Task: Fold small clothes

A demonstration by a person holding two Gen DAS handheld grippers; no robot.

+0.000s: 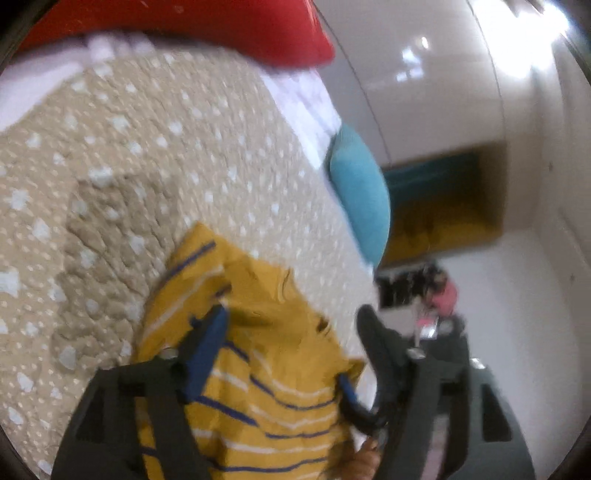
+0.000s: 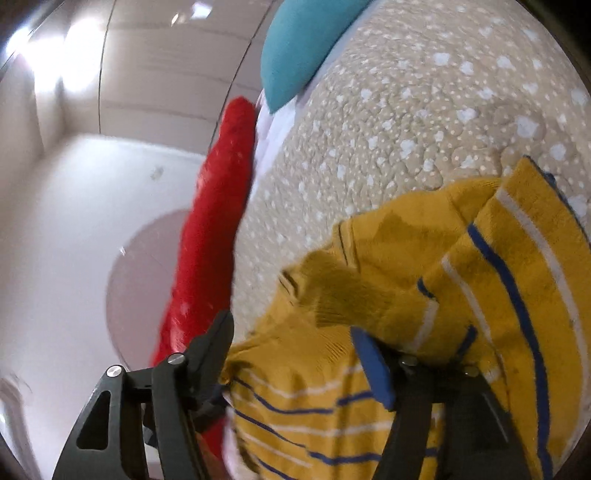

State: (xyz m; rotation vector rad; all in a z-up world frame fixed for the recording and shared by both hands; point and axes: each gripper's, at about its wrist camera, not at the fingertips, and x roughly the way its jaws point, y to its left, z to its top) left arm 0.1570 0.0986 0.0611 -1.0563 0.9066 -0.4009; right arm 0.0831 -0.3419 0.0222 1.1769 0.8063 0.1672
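Left-wrist and right-wrist views over a bed. The landmark is the quilt [image 1: 155, 155], beige with pale dots, which fills most of both views and is blurred by camera motion.

Garment: a mustard shirt [image 1: 266, 387] with blue and white stripes lies rumpled on the quilt, at its near part in both views. In the right-wrist view the shirt [image 2: 424, 288] is bunched, with one striped part folded up and over the plain part.

Left gripper [image 1: 291, 317]: released, jaws apart. The shirt lies between the fingers, but the pads do not press it; the blue-padded finger [image 1: 207, 350] rests over the striped cloth, the dark finger [image 1: 376, 343] stands off the shirt's edge.

Right gripper [image 2: 291, 328]: released, jaws apart. The shirt spreads between and under its fingers; whether the blue pad [image 2: 373, 365] touches the cloth cannot be told.

Surroundings: a red pillow [image 1: 207, 26] lies at the quilt's far edge, and a teal pillow [image 1: 362, 199] at the quilt's side edge. In the right-wrist view the same red pillow [image 2: 210, 229] and teal pillow [image 2: 299, 44] border the quilt [image 2: 406, 122]. White walls stand beyond it.
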